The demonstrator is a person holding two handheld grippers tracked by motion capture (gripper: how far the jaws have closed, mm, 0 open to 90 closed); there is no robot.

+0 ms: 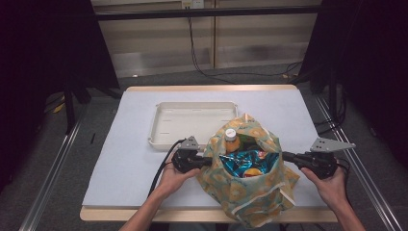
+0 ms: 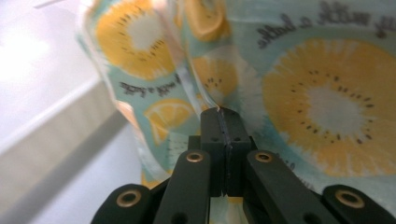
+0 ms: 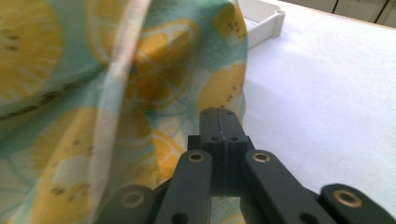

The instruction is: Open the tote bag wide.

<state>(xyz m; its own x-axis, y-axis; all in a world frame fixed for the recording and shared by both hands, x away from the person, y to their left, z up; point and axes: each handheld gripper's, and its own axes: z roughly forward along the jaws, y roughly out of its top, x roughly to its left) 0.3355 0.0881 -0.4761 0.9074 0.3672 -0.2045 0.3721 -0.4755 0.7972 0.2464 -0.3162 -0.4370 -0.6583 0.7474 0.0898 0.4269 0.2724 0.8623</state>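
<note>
While you stand at the six o'clock edge of the table [image 1: 120, 159], your left gripper [image 1: 204, 161] and right gripper [image 1: 287, 156] each have their jaws pressed together on the cloth of the lemon-print bag [image 1: 250, 192], one at its nine o'clock side, one at three o'clock. That bag sits at the near middle of the white cover, holding a bottle [image 1: 231, 139] and a blue packet [image 1: 245, 161]. At twelve o'clock from it lies a white tray [image 1: 159, 134]. Dark curtains and trailing cables surround the table.
</note>
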